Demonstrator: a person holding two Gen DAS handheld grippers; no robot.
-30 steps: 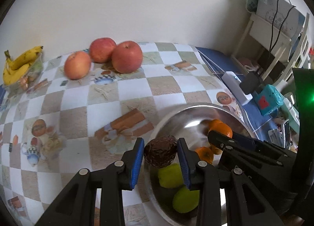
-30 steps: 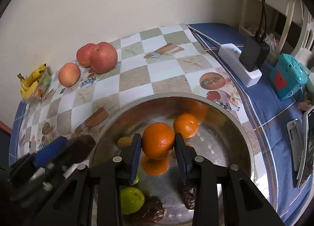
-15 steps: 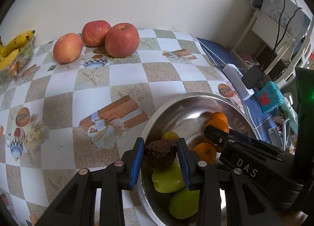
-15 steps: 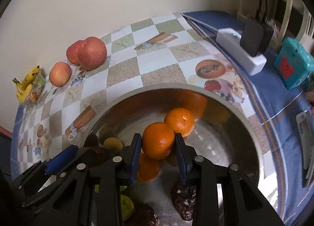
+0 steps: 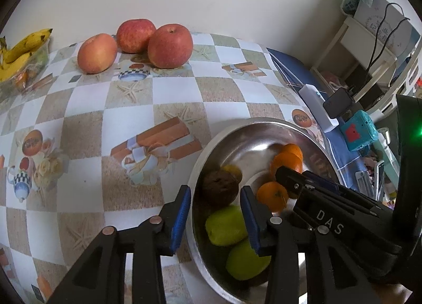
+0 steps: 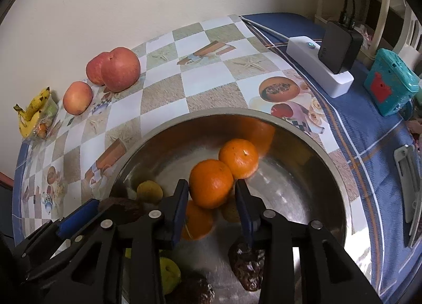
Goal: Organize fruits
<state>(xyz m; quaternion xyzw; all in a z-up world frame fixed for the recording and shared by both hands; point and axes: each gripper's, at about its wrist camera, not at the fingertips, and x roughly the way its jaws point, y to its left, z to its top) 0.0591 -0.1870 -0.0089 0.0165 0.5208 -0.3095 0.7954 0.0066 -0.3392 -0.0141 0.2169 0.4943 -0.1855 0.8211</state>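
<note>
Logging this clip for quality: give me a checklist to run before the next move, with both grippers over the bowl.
1. Right gripper holds the orange: ok, gripped on both sides.
2. Left gripper holds the brown fruit: not ok, a gap shows on one side.
3. Left gripper clear of the bowl rim: cannot tell, it straddles the rim.
4. Grippers apart: ok, but close.
5. Table space beside the apples: ok.

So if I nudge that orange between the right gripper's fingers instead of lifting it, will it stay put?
Probably not. The orange is round and sits on the smooth, curved steel of the bowl, so it would likely roll. It touches a second orange, which may get bumped too. Its dimpled peel looks firm and should grip well in the right gripper.
</note>
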